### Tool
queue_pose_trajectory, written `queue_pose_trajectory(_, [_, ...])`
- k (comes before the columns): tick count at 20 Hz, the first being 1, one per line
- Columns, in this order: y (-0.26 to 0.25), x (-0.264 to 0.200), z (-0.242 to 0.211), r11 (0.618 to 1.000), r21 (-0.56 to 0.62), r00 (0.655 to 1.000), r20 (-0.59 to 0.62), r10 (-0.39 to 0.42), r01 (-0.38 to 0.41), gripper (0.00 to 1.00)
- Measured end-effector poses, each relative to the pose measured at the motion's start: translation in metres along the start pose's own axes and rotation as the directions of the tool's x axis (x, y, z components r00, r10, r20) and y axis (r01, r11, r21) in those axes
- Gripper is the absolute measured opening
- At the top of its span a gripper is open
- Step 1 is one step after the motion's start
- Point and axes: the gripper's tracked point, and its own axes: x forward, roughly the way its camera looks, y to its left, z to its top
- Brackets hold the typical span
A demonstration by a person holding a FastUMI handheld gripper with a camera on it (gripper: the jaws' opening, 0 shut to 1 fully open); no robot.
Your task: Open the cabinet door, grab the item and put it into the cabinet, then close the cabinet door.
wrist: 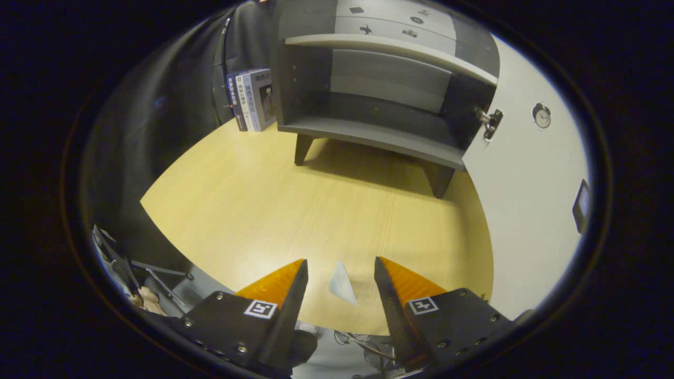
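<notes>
In the gripper view, the gripper (341,276) hangs above the near part of the wooden counter (253,210) with its jaws apart and gripping nothing; a small white item (342,284) lies on the counter between them. Well beyond stands the grey cabinet (379,89), its white door (526,173) swung open to the cabinet's right. Books (253,100) stand just left of the cabinet.

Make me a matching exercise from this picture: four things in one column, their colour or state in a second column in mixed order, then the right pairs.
Things:
1. cabinet door
2. books
3. gripper
4. table

Colour or state:
A. light wood, cabinet standing on it
B. white, swung open
C. upright, beside the cabinet
D. open, orange fingers apart, a small pale scrap between them

Pairs: 1-B, 2-C, 3-D, 4-A
</notes>
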Motion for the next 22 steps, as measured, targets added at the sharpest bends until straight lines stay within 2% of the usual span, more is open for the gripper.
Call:
queue_pose_trajectory(5, [-0.003, 0.017, -0.02, 1.0, 0.006, 0.998, -0.064, -0.001, 0.001, 0.75])
queue_pose_trajectory(6, [-0.002, 0.021, -0.027, 1.0, 0.007, 0.997, -0.074, -0.001, 0.002, 0.67])
queue_pose_trajectory(9, [-0.003, 0.026, -0.032, 1.0, 0.01, 0.996, -0.089, 0.001, 0.0, 0.65])
queue_pose_trajectory(12, [-0.002, 0.029, -0.036, 0.999, 0.033, 0.995, -0.103, 0.017, -0.013, 0.45])
queue_pose_trajectory(14, [0.001, 0.032, -0.039, 0.999, 0.025, 0.993, -0.115, 0.029, -0.027, 0.45])
queue_pose_trajectory(15, [-0.004, 0.042, -0.04, 1.0, 0.025, 0.995, -0.1, -0.001, 0.004, 0.45])
queue_pose_trajectory(16, [-0.008, 0.035, -0.036, 1.0, 0.022, 0.994, -0.11, -0.005, 0.008, 0.19])
queue_pose_trajectory(18, [-0.005, 0.033, -0.035, 1.0, 0.007, 0.994, -0.104, -0.013, 0.014, 0.19])
queue_pose_trajectory(19, [-0.009, 0.026, -0.033, 0.999, 0.003, 0.994, -0.097, -0.05, 0.051, 0.19])
queue_pose_trajectory(20, [-0.011, 0.027, -0.033, 0.998, -0.005, 0.993, -0.103, -0.059, 0.059, 0.09])
queue_pose_trajectory(22, [-0.007, 0.028, -0.034, 0.999, 0.008, 0.994, -0.099, -0.037, 0.038, 0.09])
